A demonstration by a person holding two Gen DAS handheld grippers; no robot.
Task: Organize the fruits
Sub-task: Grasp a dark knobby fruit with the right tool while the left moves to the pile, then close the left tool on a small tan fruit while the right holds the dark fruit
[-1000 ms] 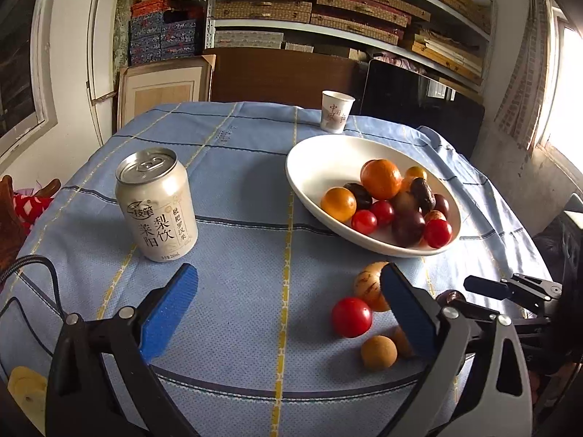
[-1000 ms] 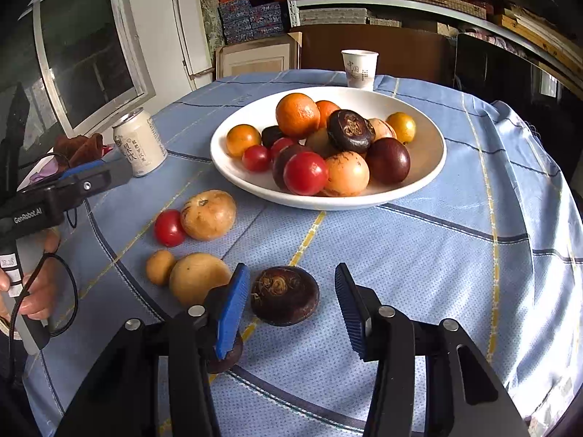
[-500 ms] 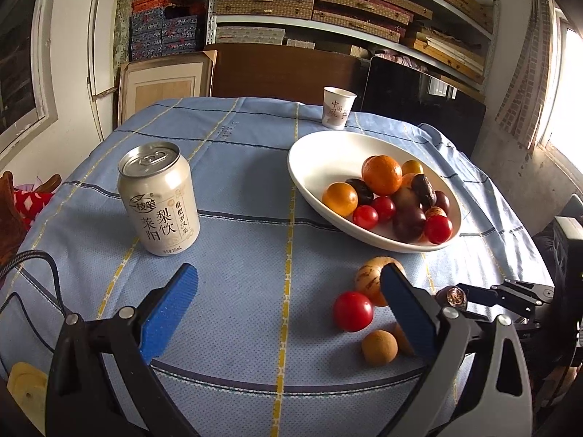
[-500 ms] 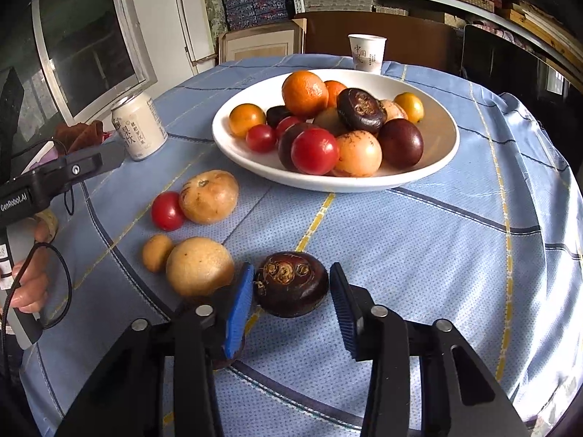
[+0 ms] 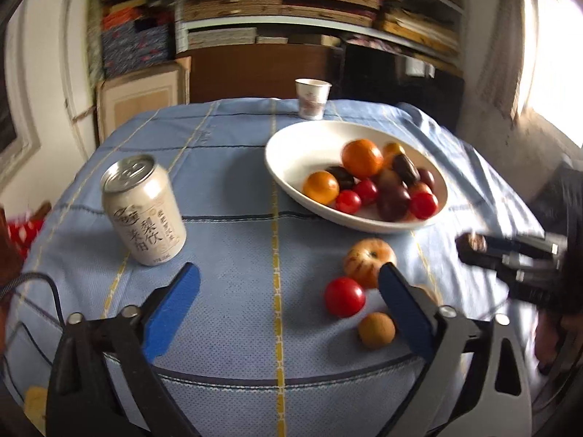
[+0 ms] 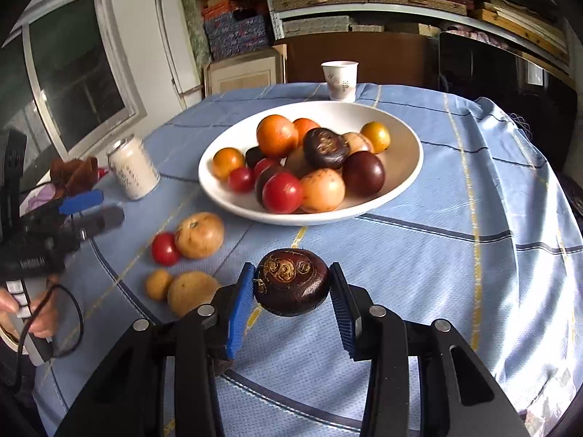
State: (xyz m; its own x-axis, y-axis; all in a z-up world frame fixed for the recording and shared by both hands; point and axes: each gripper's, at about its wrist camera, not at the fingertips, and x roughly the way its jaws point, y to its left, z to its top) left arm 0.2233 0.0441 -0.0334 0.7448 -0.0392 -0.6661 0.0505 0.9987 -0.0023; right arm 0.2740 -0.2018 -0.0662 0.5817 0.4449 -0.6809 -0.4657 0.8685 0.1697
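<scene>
Now that my right gripper has clamped the dark brown round fruit and raised it off the blue checked tablecloth, it can go to the white bowl, while my left gripper, its jaws closing on nothing, hovers by the loose red tomato.

Each gripper had a black, angular frame with triangular cut-outs, round silver screw heads at the joints, and flat blue ribbed pads; the left gripper and the right gripper looked alike in this. Seen from the right wrist, the left one carried small white lettering on its black body and a pale handle with grey buttons. A black cable looped down from that handle.
</scene>
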